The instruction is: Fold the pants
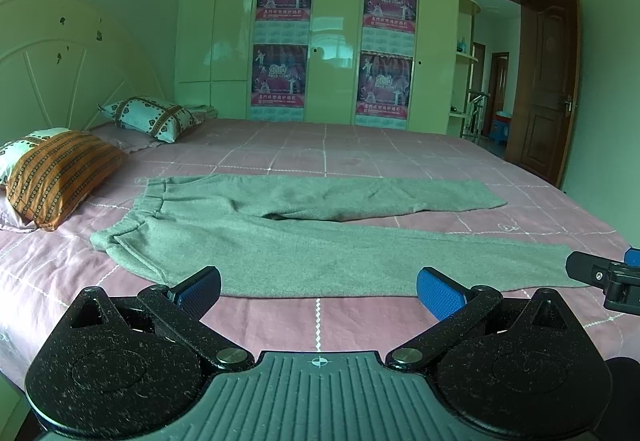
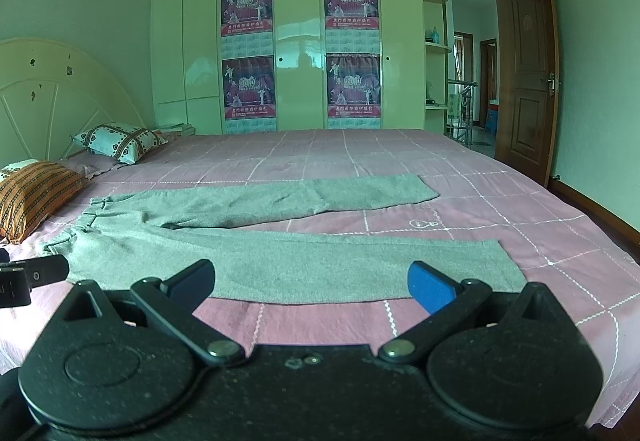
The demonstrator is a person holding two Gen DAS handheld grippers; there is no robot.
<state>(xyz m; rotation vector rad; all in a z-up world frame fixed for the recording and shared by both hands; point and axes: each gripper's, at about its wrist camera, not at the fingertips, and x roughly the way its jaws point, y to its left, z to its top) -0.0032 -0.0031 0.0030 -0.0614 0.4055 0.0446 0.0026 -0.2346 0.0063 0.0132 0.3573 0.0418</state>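
Grey pants lie flat on the pink bed, waistband at the left near the pillows, both legs spread to the right; they also show in the right wrist view. My left gripper is open and empty, just in front of the near leg's front edge. My right gripper is open and empty, in front of the near leg toward its cuff end. The right gripper's finger shows at the right edge of the left wrist view.
The pink checked bedspread covers the bed. An orange striped pillow and a patterned pillow lie at the head, left. A wardrobe with posters stands behind. An open brown door is at the right.
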